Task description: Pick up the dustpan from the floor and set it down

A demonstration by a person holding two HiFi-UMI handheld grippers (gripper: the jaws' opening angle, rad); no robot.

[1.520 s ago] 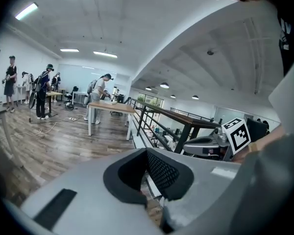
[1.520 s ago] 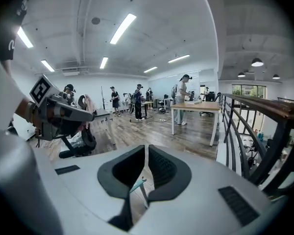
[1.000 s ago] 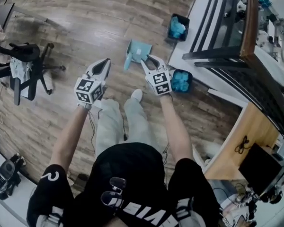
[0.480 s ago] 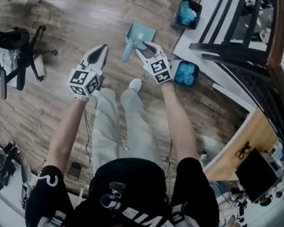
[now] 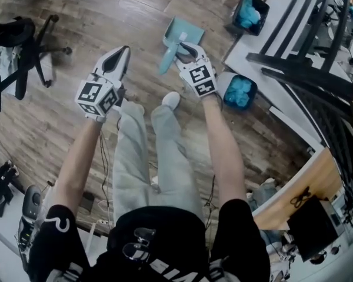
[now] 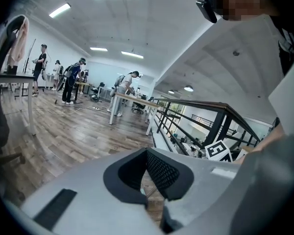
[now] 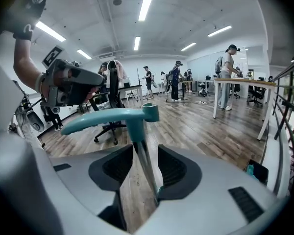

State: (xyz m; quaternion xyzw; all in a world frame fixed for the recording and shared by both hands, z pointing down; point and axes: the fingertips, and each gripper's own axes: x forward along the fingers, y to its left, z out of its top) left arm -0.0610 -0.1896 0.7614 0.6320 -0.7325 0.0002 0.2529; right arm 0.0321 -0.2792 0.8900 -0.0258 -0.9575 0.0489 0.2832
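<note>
Head view: dustpan (image 5: 182,33) near platform edge (image 5: 242,49), floor (image 5: 106,16) left.

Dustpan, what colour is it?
Light teal, a pale blue-green all over. The dustpan shows best in the head view.

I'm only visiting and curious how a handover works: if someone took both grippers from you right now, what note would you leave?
Left gripper: jaws together, empty, off to one side of the dustpan.
Right gripper: jaws have just been opening; the dustpan's thin wall stands between them, unclamped.
Dustpan: down at the wooden floor; I cannot tell whether it fully rests there.
Done: lowering, and apparently the release.
Left: check it sits on the floor, then draw the right gripper clear.
</note>
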